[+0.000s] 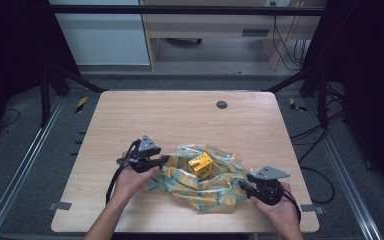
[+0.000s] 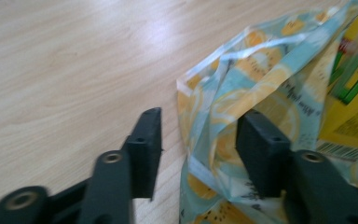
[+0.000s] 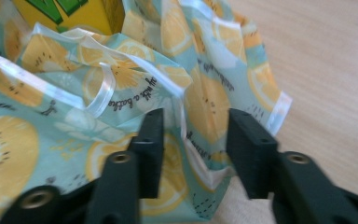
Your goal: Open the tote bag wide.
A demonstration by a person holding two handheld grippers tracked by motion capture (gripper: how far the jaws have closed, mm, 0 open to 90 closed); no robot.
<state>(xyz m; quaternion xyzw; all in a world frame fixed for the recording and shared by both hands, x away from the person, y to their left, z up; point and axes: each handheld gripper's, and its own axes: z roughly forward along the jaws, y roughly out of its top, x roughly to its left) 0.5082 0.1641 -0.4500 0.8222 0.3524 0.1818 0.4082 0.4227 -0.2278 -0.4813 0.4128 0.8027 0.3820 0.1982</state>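
Note:
A crumpled plastic bag [image 1: 207, 182] with a teal and orange citrus print lies on the wooden table [image 1: 180, 120], near the front edge. A yellow carton [image 1: 200, 164] with green lettering rests in the middle of it. My left gripper [image 1: 166, 159] is at the bag's left edge, open, and a fold of the bag [image 2: 214, 135] stands between its jaws. My right gripper [image 1: 241, 185] is at the bag's right side, open too, with a bag fold [image 3: 196, 116] between its jaws. The carton [image 2: 354, 93] shows past the left gripper, and the carton's corner [image 3: 65, 11] shows above the right one.
A small dark round grommet [image 1: 222, 104] is set in the table near its far edge. Bare wood lies behind and to the left of the bag. Black frame bars and cables surround the table.

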